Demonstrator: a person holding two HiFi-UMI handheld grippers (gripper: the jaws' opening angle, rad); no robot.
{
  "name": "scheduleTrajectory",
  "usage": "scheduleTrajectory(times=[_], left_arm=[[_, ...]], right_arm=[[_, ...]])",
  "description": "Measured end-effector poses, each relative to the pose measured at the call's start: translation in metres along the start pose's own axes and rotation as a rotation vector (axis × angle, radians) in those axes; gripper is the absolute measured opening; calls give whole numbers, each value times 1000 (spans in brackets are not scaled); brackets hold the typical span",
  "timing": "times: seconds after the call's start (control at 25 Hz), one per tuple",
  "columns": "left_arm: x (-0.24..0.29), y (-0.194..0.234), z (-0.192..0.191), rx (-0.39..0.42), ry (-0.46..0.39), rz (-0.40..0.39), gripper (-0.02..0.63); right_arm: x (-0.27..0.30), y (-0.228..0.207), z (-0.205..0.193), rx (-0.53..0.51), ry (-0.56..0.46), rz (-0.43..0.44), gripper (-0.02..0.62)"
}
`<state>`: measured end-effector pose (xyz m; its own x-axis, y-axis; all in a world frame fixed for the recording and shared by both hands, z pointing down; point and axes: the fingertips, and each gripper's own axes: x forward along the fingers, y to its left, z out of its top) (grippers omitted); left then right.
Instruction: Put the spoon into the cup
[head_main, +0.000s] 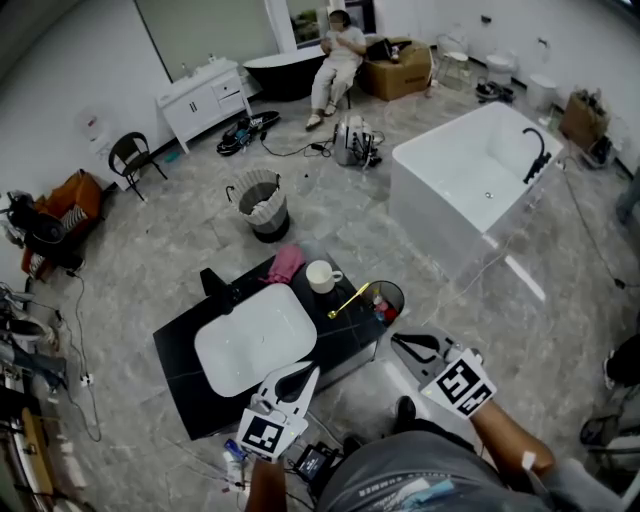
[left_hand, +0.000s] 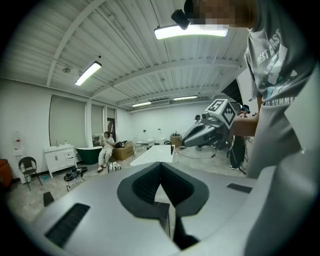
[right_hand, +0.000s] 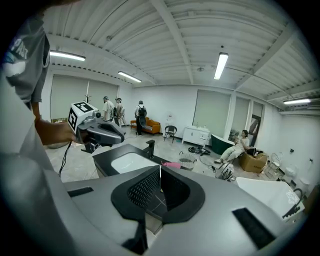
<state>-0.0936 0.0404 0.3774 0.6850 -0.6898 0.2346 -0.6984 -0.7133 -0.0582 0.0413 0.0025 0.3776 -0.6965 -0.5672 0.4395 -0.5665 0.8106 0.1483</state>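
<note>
Hidden / unclear:
- Left gripper (left_hand: 160, 164): pads pressed together at the tip, nothing between them. Its own view is mostly its grey body and the ceiling.
- Right gripper (right_hand: 160, 168): pads likewise together, empty. Its body covers the right part of the counter, so cup and spoon are hidden in that view.
- Head view: both forearms are cut off at the bottom edge. I cannot tell which end of the spoon is the bowl.

Surface / room:
- Black counter (head_main: 185, 372) on a grey tiled floor (head_main: 170, 260), with a white sink (head_main: 255, 340) set into it.
- White bathtub (head_main: 430, 210) at 2 o'clock from the counter, well apart.

Containers:
- Woven bin (head_main: 270, 225) at 12 o'clock from the sink; light lining or paper inside.
- White cup (head_main: 320, 276) upright on the counter at 1 o'clock from the sink, a pink cloth (head_main: 285, 263) just beside it at 10 o'clock.
- Yellow spoon (head_main: 350, 298) lies on the counter at 4 o'clock from the cup, outside it.
- Black bin (head_main: 395, 288) at 3 o'clock from the spoon; contents too small to identify.
</note>
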Motion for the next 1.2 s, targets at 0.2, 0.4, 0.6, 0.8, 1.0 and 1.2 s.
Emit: scheduleTrajectory(times=[0.2, 0.4, 0.6, 0.8, 1.0, 1.2], left_arm=[[30, 4, 6, 7, 9, 46, 3], [49, 1, 10, -9, 17, 88, 3], [65, 4, 4, -15, 30, 131, 3], [76, 1, 13, -8, 46, 154, 3], [87, -5, 18, -2, 60, 175, 3], [94, -6, 12, 14, 78, 165, 3]], right_arm=[[5, -34, -11, -6, -1, 35, 32], [10, -53, -16, -11, -14, 84, 32], [19, -69, -27, -22, -27, 121, 32], [16, -83, -30, -19, -34, 147, 32], [15, -93, -42, -10, -39, 172, 32], [23, -96, -58, 9, -18, 183, 32]])
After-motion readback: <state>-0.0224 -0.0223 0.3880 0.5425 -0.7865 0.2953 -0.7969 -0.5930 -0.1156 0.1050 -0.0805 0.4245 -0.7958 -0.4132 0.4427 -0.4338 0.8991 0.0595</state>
